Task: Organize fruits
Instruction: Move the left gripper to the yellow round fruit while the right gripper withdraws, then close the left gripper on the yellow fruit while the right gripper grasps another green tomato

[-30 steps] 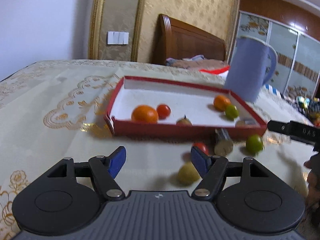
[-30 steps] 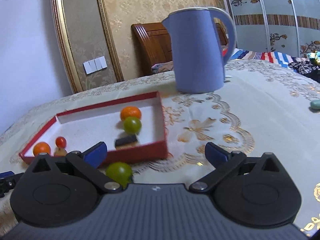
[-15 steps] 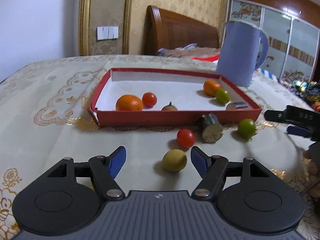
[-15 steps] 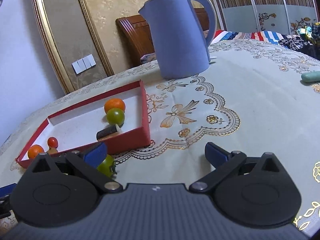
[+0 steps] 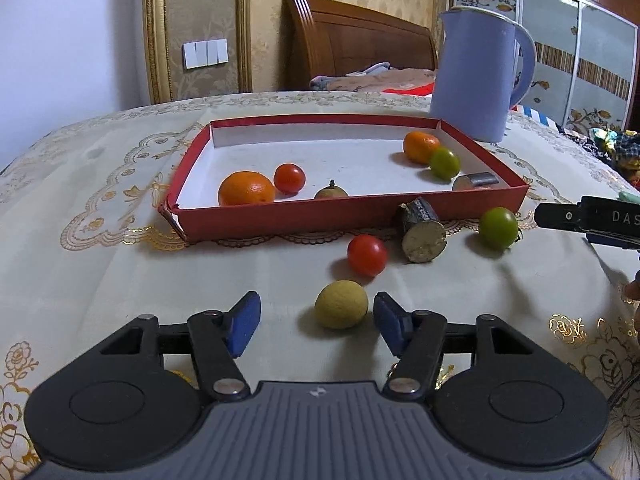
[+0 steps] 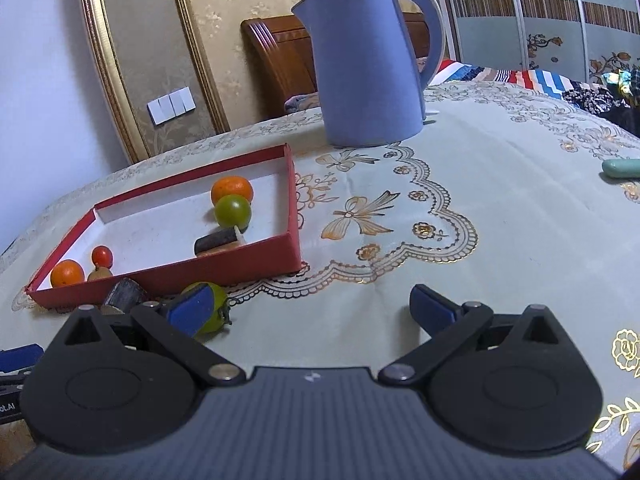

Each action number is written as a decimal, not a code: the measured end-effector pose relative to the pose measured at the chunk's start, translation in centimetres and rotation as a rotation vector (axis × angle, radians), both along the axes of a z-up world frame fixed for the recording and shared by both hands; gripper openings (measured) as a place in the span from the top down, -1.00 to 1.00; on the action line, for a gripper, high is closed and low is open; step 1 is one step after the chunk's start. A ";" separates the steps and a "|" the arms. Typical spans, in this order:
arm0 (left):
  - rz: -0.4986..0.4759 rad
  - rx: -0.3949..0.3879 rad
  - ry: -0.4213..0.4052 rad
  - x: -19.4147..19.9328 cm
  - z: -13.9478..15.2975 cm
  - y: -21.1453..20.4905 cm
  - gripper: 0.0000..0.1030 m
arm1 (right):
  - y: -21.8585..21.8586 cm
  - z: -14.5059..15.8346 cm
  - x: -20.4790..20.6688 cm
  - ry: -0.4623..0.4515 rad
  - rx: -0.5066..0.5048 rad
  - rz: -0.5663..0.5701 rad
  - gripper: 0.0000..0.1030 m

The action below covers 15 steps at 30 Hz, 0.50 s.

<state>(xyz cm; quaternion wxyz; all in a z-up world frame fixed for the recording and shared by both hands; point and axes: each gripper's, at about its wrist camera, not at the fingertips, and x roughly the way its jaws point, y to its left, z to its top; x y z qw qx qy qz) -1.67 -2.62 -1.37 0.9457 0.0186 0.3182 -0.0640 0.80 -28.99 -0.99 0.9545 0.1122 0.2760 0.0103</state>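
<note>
A yellow-green round fruit (image 5: 341, 304) lies on the tablecloth between the blue pads of my left gripper (image 5: 316, 322). The jaws are closing; the right pad is close to the fruit and the left pad stands clear of it. Beyond it lie a red tomato (image 5: 367, 255), a dark cut cylinder (image 5: 424, 230) and a green fruit (image 5: 498, 227), all in front of the red tray (image 5: 320, 216). The tray holds two oranges, a tomato, a brown fruit, a green fruit and another dark piece. My right gripper (image 6: 312, 310) is open with nothing between its pads; the green fruit (image 6: 214, 312) sits just behind its left pad.
A blue kettle (image 6: 368, 68) stands behind the tray's right corner. A teal object (image 6: 620, 168) lies at the far right of the embroidered tablecloth. The right gripper's tip (image 5: 592, 220) reaches in beside the green fruit. A bed headboard and wardrobe are behind the table.
My left gripper has moved in on the yellow-green fruit, which now sits between its pads, and the pads have narrowed. The right gripper has shifted only slightly, still open.
</note>
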 end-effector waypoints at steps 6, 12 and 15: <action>0.009 0.002 -0.003 0.1 0.0 -0.1 -0.10 | 0.0 0.0 0.1 0.006 -0.005 0.004 -1.00; 0.024 0.010 -0.008 0.0 0.0 -0.1 0.27 | 0.3 0.0 0.0 0.002 -0.021 0.007 -1.00; 0.030 -0.003 -0.008 -0.1 0.0 0.2 0.36 | 0.5 0.1 0.0 -0.001 -0.029 0.014 -1.00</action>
